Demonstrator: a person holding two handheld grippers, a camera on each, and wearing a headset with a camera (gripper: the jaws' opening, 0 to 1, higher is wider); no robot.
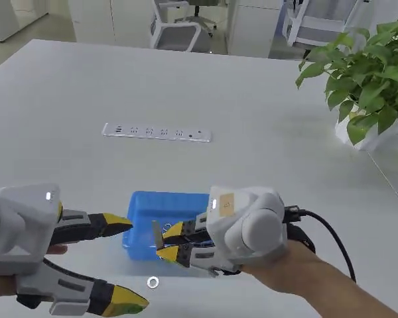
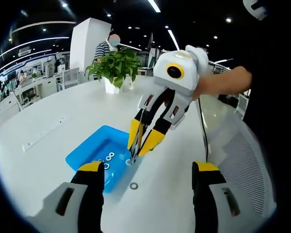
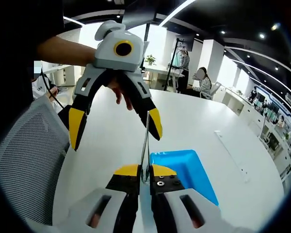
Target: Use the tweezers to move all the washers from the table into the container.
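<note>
A blue container (image 1: 146, 209) sits near the table's front edge and holds a few washers (image 2: 110, 155). My right gripper (image 1: 169, 242) is shut on thin metal tweezers (image 1: 156, 233), whose tips hang at the container's near edge. A small washer (image 2: 130, 161) seems to sit right at those tips. One more washer (image 1: 152, 283) lies on the table just in front of the container. My left gripper (image 1: 126, 264) is open and holds nothing, left of the container. The right gripper view looks along the tweezers (image 3: 145, 143) toward the left gripper (image 3: 115, 127) and the container (image 3: 186, 170).
A white power strip (image 1: 156, 132) lies mid-table behind the container. A potted plant (image 1: 368, 79) stands at the right edge. Office chairs (image 1: 176, 26) stand beyond the far edge. A grey mesh chair (image 3: 29, 145) is close to the person.
</note>
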